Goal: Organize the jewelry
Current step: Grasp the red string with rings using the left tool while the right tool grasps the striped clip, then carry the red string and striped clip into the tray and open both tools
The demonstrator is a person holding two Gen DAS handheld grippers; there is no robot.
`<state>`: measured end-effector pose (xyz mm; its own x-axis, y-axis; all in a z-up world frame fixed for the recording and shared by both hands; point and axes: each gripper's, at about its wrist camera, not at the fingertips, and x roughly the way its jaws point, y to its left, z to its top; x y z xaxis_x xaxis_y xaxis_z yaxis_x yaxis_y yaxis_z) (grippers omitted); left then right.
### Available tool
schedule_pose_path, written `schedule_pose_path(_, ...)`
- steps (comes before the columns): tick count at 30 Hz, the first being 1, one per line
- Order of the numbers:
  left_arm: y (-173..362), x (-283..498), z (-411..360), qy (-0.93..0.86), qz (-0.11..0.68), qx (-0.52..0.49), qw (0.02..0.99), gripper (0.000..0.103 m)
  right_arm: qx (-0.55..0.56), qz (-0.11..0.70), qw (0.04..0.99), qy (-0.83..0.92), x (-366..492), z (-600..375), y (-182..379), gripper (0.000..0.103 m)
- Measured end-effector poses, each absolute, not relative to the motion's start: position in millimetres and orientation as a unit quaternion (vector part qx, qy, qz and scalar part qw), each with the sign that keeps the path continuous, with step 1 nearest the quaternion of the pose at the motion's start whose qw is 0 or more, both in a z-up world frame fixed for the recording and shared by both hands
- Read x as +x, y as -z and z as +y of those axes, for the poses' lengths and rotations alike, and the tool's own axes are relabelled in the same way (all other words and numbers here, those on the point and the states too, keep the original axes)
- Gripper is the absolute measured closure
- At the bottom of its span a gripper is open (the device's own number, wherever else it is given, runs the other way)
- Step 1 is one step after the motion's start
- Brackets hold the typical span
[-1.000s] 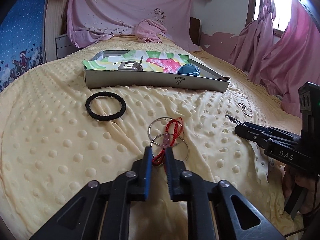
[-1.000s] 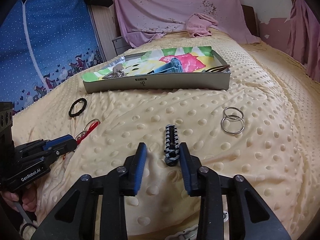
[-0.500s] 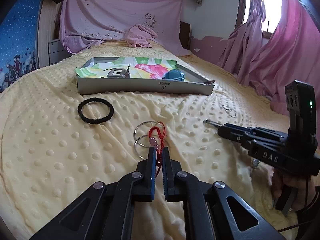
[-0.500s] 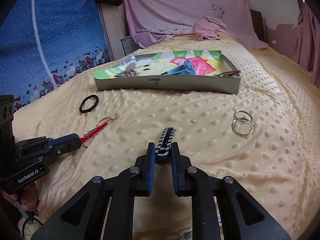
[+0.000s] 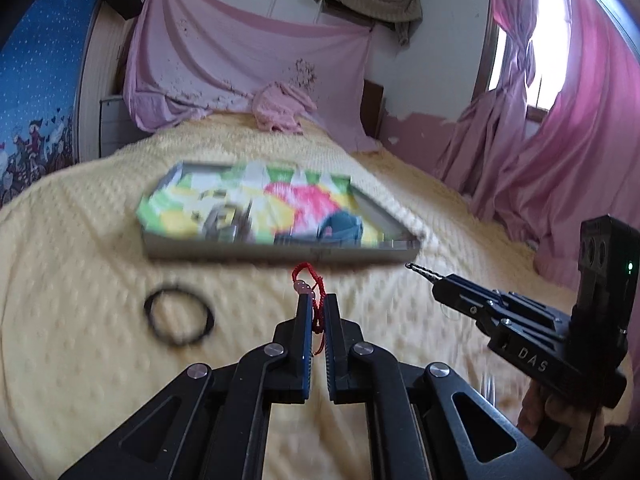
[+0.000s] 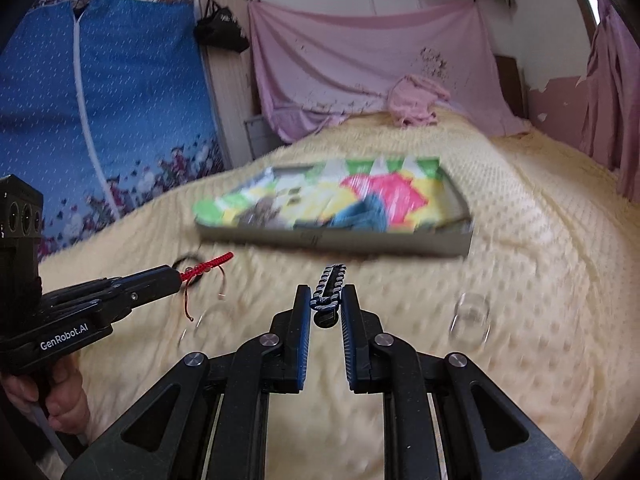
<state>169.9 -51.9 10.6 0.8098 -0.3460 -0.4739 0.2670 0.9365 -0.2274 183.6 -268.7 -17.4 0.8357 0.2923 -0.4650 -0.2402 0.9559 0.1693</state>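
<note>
My left gripper [image 5: 316, 304] is shut on a red cord bracelet [image 5: 308, 284] with pale beads and holds it above the yellow blanket; it also shows in the right wrist view [image 6: 206, 266]. My right gripper [image 6: 325, 300] is shut on a black-and-white braided bracelet [image 6: 330, 286], lifted off the blanket; its tip shows in the left wrist view [image 5: 420, 270]. The grey box lid [image 5: 280, 254] lined with colourful paper lies ahead of both, holding a blue item [image 5: 342, 226] and metal pieces. It also shows in the right wrist view [image 6: 332, 240].
A black hair tie [image 5: 178, 316] lies left on the blanket. Blurred metal rings [image 6: 470, 316] lie right of my right gripper, and others [image 6: 200, 324] lie under the left one. A pink cloth [image 5: 280, 108], pink curtains [image 5: 560, 160] and a blue wardrobe [image 6: 100, 120] surround the bed.
Both grippers have lifted their bracelets off the blanket and moved forward toward the box lid. The red bracelet left the metal rings behind. Views now blur with motion.
</note>
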Motion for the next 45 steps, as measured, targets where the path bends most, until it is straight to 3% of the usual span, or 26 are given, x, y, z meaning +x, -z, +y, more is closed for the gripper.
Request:
schedule_pose_path(7, -30.2, 235.8, -69.8, 0.165, 0.232, -0.088, 0.955, 0.097, 0.060, 0.260, 0.958, -0.101, 254.6, -281.2, 5.8, 0.090)
schedule_pose_path(13, -14.1, 293.9, -77.5, 0.151, 0.277, -0.088, 0.945, 0.097, 0.069, 0.308, 0.945, -0.080, 302.6, -284.6, 18.8, 0.090)
schedule_pose_path(19, 6.6, 313.8, -84.0, 0.141, 0.329, -0.075, 0.931, 0.097, 0.047, 0.345, 0.934, -0.074, 320.2, -274.5, 36.2, 0.089)
schedule_pose_path(28, 18.6, 315.7, -75.5, 0.132, 0.354, -0.100, 0.920, 0.096, 0.037, 0.336, 0.939, -0.065, 307.4, -278.5, 32.5, 0.088)
schedule_pose_path(30, 17.5, 312.7, -74.4, 0.134, 0.354, -0.106, 0.919, 0.096, 0.045, 0.322, 0.944, -0.057, 295.8, -285.2, 27.7, 0.082)
schedule_pose_path(32, 15.2, 306.0, -73.9, 0.138, 0.348, -0.110, 0.921, 0.095, 0.055, 0.306, 0.949, -0.050, 284.7, -293.1, 22.3, 0.062)
schedule_pose_path(35, 10.0, 294.7, -74.9, 0.144, 0.332, -0.108, 0.926, 0.094, 0.062, 0.283, 0.956, -0.040, 265.5, -303.0, 13.2, 0.059)
schedule_pose_path(37, 6.0, 285.2, -76.9, 0.148, 0.322, -0.102, 0.930, 0.086, 0.070, 0.271, 0.959, -0.039, 253.4, -309.1, 7.8, 0.058)
schedule_pose_path(38, 4.1, 280.0, -77.3, 0.148, 0.318, -0.101, 0.931, 0.076, 0.072, 0.266, 0.961, -0.037, 247.8, -311.3, 5.2, 0.055)
schedule_pose_path(40, 0.2, 271.0, -73.7, 0.147, 0.308, -0.110, 0.933, 0.052, 0.074, 0.250, 0.965, -0.033, 233.6, -314.3, -0.5, 0.049)
schedule_pose_path(41, -2.8, 262.7, -70.7, 0.141, 0.297, -0.121, 0.937, 0.029, 0.075, 0.244, 0.966, -0.032, 227.5, -315.2, -2.8, 0.042)
schedule_pose_path(42, -5.6, 257.3, -68.4, 0.134, 0.287, -0.126, 0.940, 0.024, 0.076, 0.237, 0.968, -0.031, 220.5, -316.2, -5.4, 0.038)
schedule_pose_path(45, -14.9, 237.2, -64.8, 0.136, 0.264, -0.124, 0.947, 0.023, 0.079, 0.220, 0.972, -0.027, 200.0, -318.0, -12.0, 0.026)
